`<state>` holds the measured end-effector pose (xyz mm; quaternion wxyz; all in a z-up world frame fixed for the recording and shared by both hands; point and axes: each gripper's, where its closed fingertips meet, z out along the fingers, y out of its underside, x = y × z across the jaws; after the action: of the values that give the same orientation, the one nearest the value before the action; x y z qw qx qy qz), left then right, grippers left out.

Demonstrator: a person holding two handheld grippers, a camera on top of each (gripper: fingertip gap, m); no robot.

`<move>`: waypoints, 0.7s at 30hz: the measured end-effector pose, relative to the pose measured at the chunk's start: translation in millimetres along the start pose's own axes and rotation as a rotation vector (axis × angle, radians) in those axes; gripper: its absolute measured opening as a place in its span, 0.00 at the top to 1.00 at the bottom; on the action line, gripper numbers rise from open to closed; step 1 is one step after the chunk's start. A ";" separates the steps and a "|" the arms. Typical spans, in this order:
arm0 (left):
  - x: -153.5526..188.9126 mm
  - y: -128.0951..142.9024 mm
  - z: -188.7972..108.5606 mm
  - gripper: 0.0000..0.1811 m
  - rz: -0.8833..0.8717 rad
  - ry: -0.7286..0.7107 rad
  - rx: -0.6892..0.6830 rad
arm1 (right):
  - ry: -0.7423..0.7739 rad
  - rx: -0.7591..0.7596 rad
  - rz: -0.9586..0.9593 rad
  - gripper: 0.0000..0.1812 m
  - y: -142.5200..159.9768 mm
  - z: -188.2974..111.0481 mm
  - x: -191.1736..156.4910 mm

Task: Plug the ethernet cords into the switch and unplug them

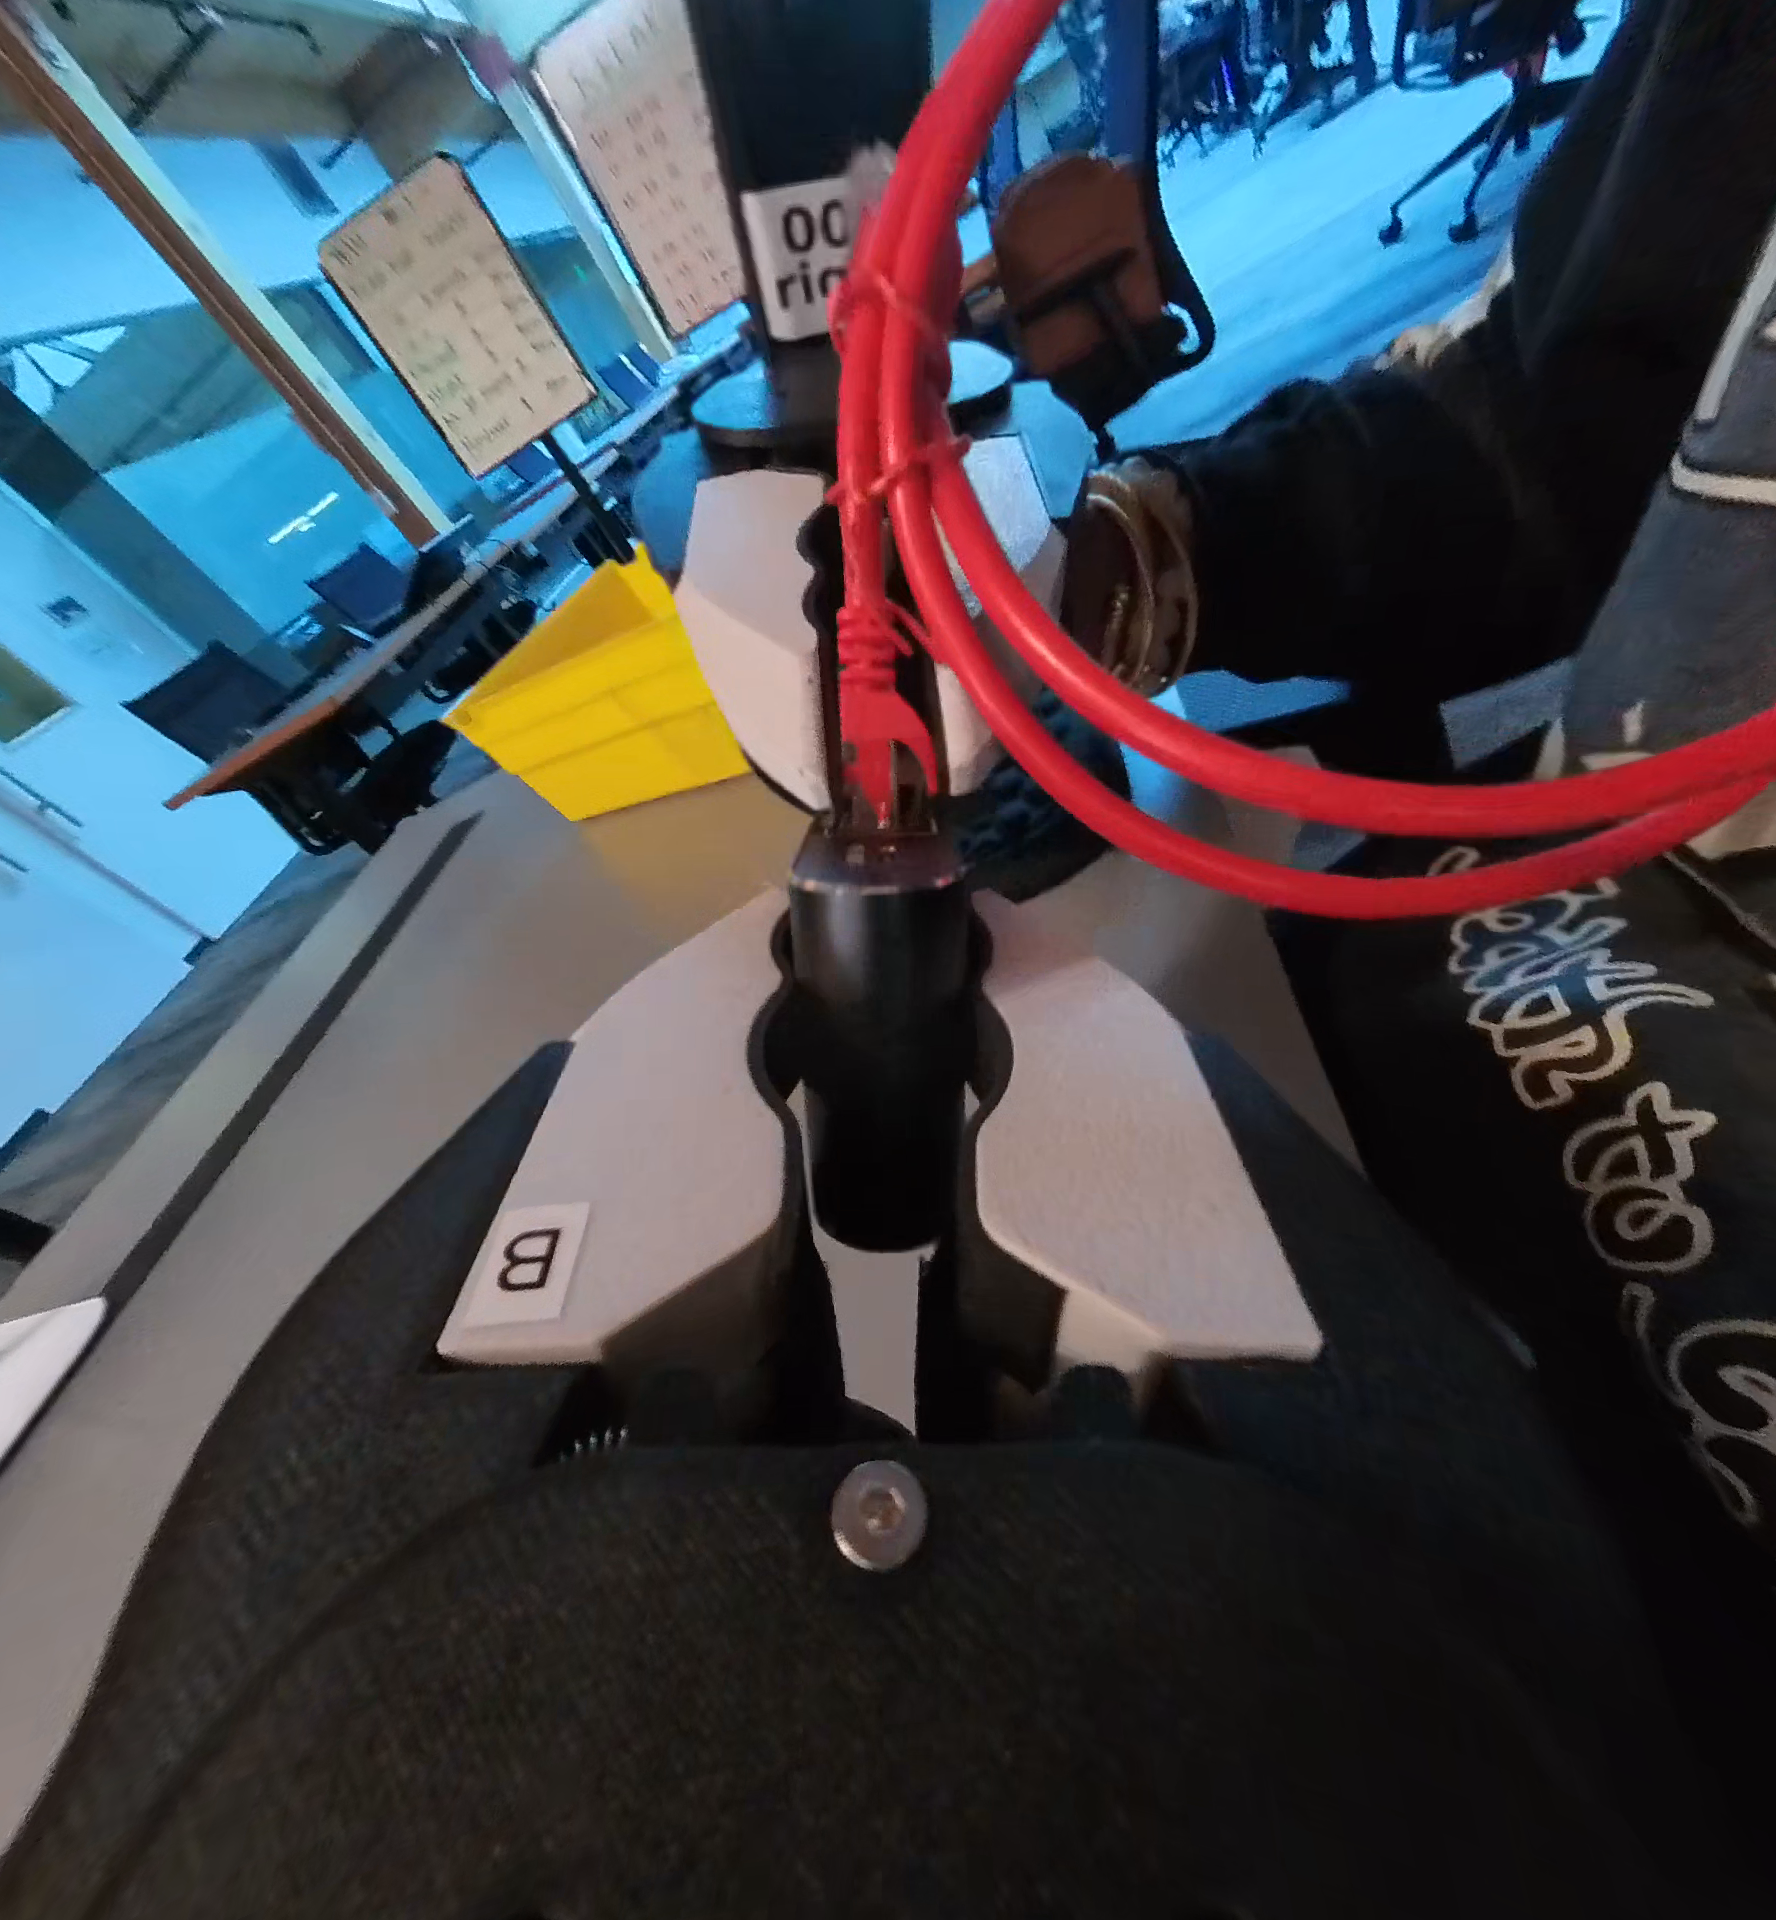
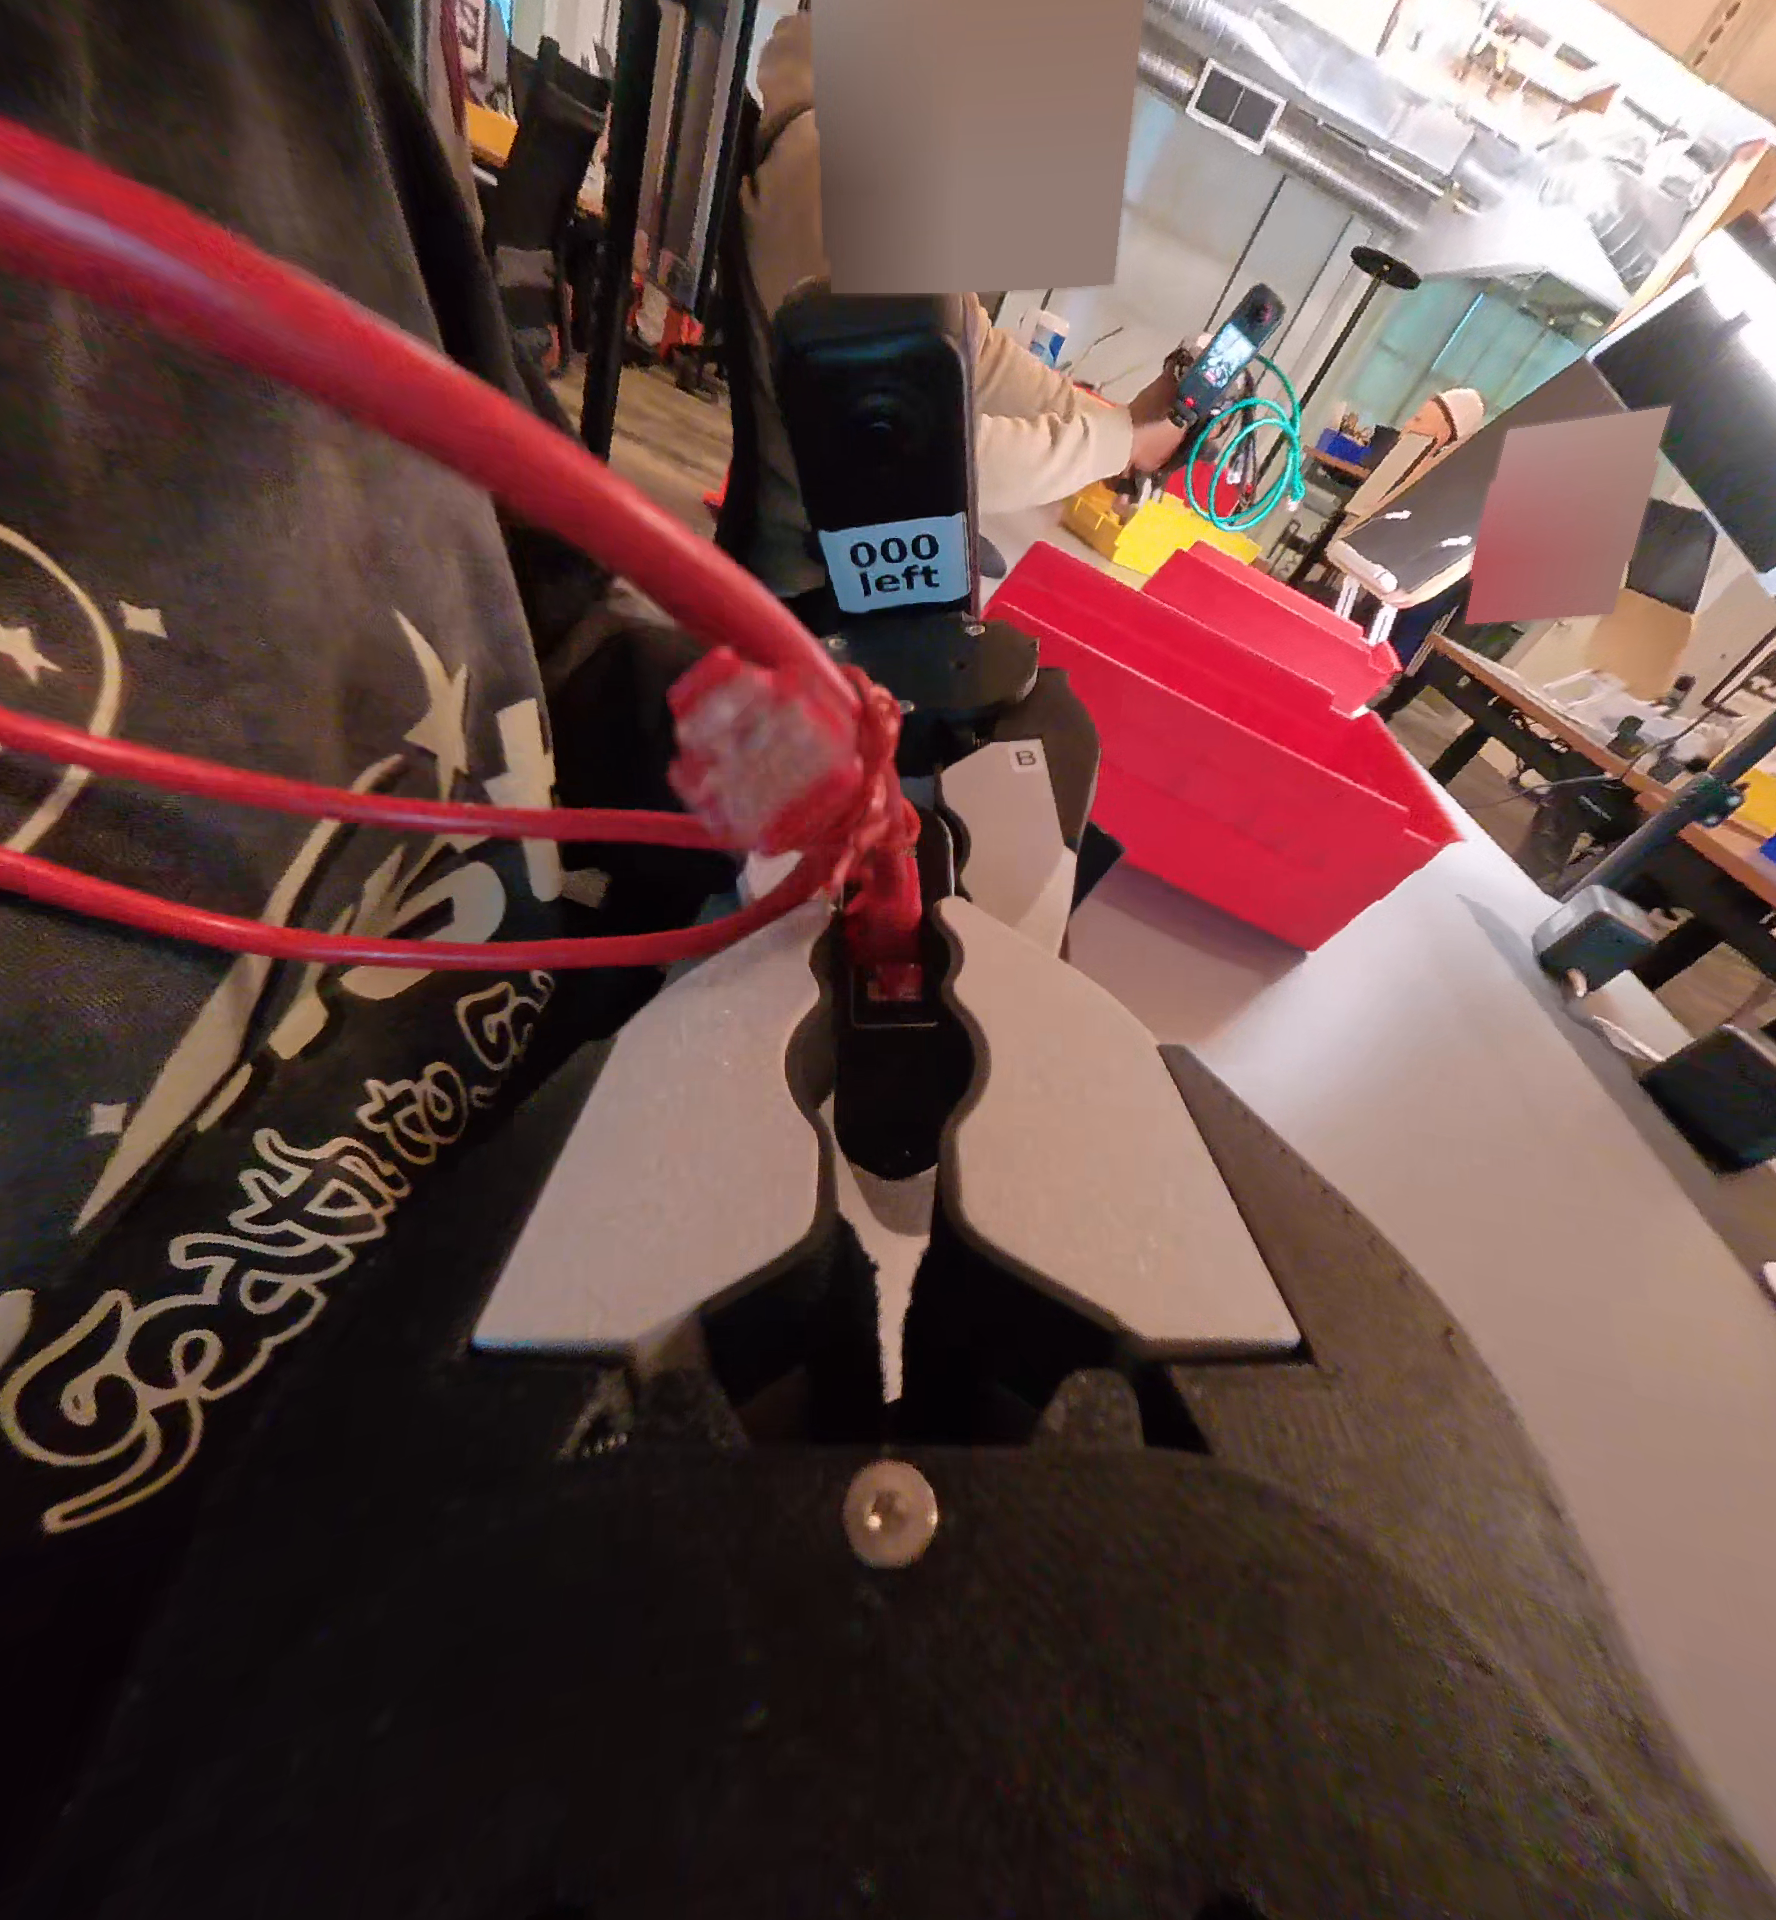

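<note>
Tongs state: left gripper (image 1: 879, 935) is clenched on the switch (image 1: 879, 987), a black barrel-shaped body lying along its 2 fingers. The right gripper (image 2: 884, 940) faces it and is clenched on the moulded boot just behind the plug (image 1: 868, 717) of the red ethernet cord (image 1: 1227, 790).
Task item position: the plug tip sits at the mouth of the switch, between the 2 sets of fingertips. Both parts are held above the grey tabletop (image 2: 1435, 1039). How deep the plug has entered cannot be told.
Cord: it is coiled in 2 loops bound by thin red ties (image 1: 910, 462) and hangs toward the person's dark printed garment (image 2: 240, 831). The free second plug (image 2: 749, 758) is tied against the coil, close to the right camera.
Step in hand: judged to be mating at the port. Insertion or withdrawal cannot be told apart from these views.
Next move: keep plug and port on 1 axis and move straight along it. Withdrawal probably calls for the latch tab to be pressed first. The hanging coil could pull the plug off line.
Containers: 1 yellow bin (image 1: 603, 707) stands on the table beyond the right gripper, and 1 red bin (image 2: 1227, 748) stands beyond the left gripper. The contents of both are hidden. More yellow bins (image 2: 1154, 530) stand at a far bench, where another person handles a green cable (image 2: 1248, 457).
</note>
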<state>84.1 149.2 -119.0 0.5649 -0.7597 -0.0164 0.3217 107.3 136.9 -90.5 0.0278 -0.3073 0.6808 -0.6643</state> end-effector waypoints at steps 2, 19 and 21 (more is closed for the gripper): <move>8.5 -0.5 5.8 0.83 -0.009 0.028 0.013 | -0.008 0.013 0.012 0.93 3.5 1.9 -4.3; 26.5 17.1 8.9 0.86 -0.099 0.033 -0.045 | 0.087 0.040 -0.062 0.92 23.3 1.7 -17.4; 28.1 18.3 9.6 0.86 -0.089 0.038 -0.054 | 0.108 0.046 -0.075 0.86 23.0 1.6 -15.4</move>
<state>95.4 161.6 -149.5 0.5582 -0.7791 -0.0481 0.2814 111.7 140.9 -117.6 -0.0267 -0.2956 0.6540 -0.6959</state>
